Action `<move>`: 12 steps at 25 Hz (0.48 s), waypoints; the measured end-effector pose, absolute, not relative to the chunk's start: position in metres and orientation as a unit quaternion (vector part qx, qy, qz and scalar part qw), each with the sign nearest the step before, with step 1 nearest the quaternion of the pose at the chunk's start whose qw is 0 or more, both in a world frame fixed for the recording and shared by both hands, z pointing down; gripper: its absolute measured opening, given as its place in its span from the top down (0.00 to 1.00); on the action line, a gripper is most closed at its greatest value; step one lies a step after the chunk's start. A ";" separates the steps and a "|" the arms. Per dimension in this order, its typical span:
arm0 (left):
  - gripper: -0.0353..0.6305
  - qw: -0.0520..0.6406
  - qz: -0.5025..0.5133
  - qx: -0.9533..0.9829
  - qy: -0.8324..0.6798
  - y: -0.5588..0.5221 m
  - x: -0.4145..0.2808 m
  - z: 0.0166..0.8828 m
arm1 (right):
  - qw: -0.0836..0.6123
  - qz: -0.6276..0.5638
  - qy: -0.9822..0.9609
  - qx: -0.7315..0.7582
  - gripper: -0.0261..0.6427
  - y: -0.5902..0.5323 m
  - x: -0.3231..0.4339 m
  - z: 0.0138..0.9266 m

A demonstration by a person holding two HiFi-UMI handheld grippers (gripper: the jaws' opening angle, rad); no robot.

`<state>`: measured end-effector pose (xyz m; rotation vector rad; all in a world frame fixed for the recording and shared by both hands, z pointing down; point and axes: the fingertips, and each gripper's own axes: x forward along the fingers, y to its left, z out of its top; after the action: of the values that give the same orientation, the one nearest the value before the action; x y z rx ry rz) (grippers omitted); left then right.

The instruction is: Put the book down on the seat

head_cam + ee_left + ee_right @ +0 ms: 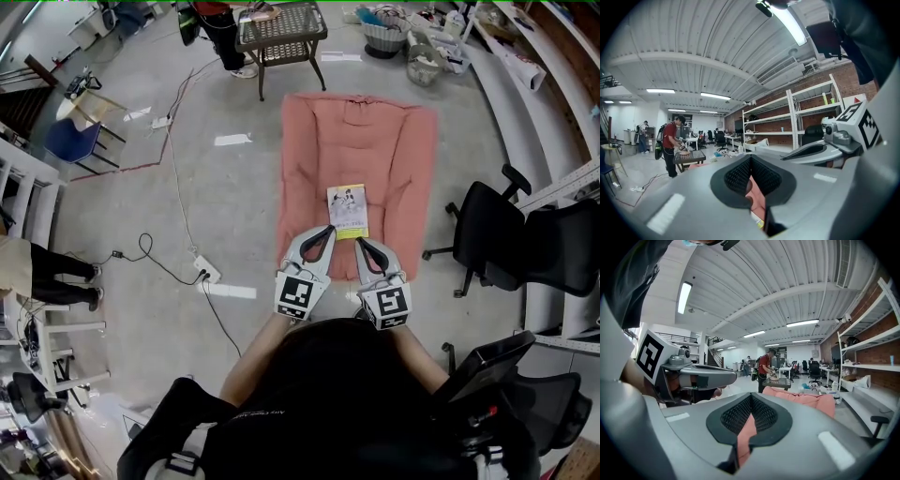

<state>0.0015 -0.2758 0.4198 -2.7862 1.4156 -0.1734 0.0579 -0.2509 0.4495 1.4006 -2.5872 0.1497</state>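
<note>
The thin white-and-yellow book lies flat on the pink padded seat, apparently delivered, at twelve o'clock of the left tongs and right tongs, both pressed together, empty.

Left gripper and right gripper side by side, fingers together

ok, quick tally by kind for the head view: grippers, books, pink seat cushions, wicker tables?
Grippers: 2 (left gripper, right gripper)
Book: 1
Pink seat cushion: 1
Wicker table: 1
Total: 5
</note>
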 end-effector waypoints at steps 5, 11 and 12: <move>0.94 0.005 -0.059 -0.889 0.454 -0.276 -0.002 0.422 | 0.097 0.049 -0.875 0.472 0.95 -0.251 0.057 0.448; 0.94 0.007 -0.057 -0.888 0.456 -0.283 -0.002 0.420 | 0.104 0.045 -0.876 0.470 0.95 -0.256 0.055 0.448; 0.94 0.006 -0.058 -0.888 0.455 -0.281 -0.003 0.421 | 0.104 0.046 -0.875 0.470 0.95 -0.255 0.054 0.449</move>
<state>-0.0026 -0.2810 0.4210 -2.7803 1.4250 -0.1829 0.0539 -0.2554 0.4493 1.3853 -2.5820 0.1358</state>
